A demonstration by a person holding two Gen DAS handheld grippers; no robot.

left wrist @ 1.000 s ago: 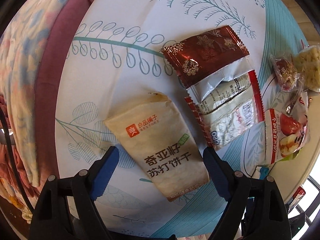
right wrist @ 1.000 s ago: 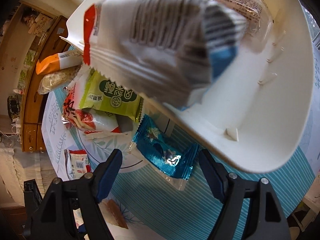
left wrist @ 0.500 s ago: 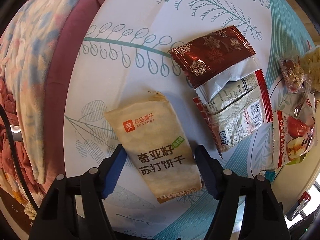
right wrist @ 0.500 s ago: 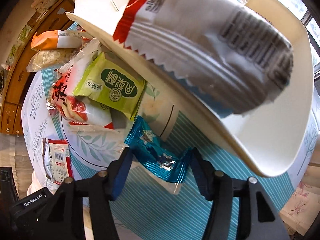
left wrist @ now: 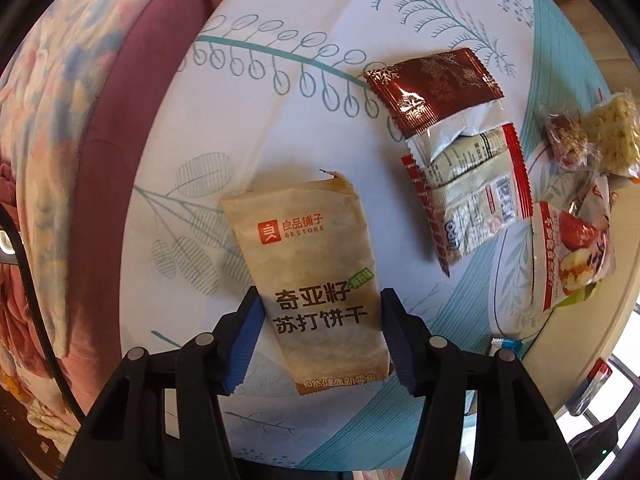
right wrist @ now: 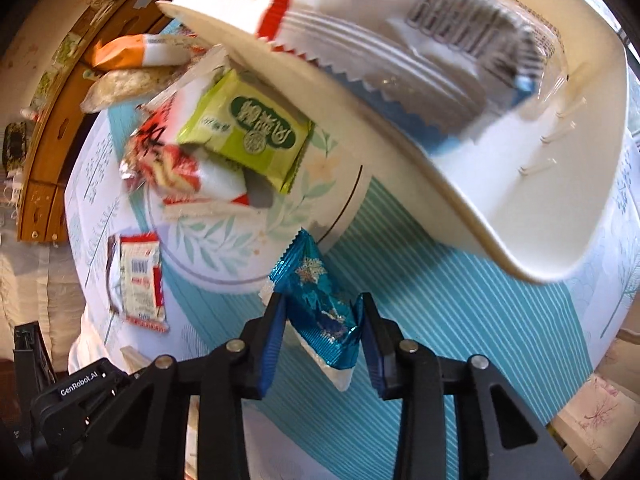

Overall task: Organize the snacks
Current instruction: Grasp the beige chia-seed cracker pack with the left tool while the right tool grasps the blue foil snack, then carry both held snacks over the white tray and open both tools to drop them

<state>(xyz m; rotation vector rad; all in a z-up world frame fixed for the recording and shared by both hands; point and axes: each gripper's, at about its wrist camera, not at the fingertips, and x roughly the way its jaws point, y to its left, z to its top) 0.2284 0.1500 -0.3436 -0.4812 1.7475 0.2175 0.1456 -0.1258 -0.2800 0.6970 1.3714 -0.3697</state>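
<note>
The white basin [right wrist: 500, 216] covers part of the green packet [right wrist: 248, 132] at 11 o'clock; the grey-and-red wrapper [right wrist: 420, 52] is motion-blurred.

The tan cracker packet [left wrist: 316, 284] carries an orange square logo with "良品铺子" and "BESTORE" beside it, then large dark characters "奇亚籽" over "苏打饼干". In the right wrist view, "GenRobot.AI" stands in white on the black body of the left hand-held gripper [right wrist: 78, 380]. Print on the other packets is too blurred or warped to read.
</note>
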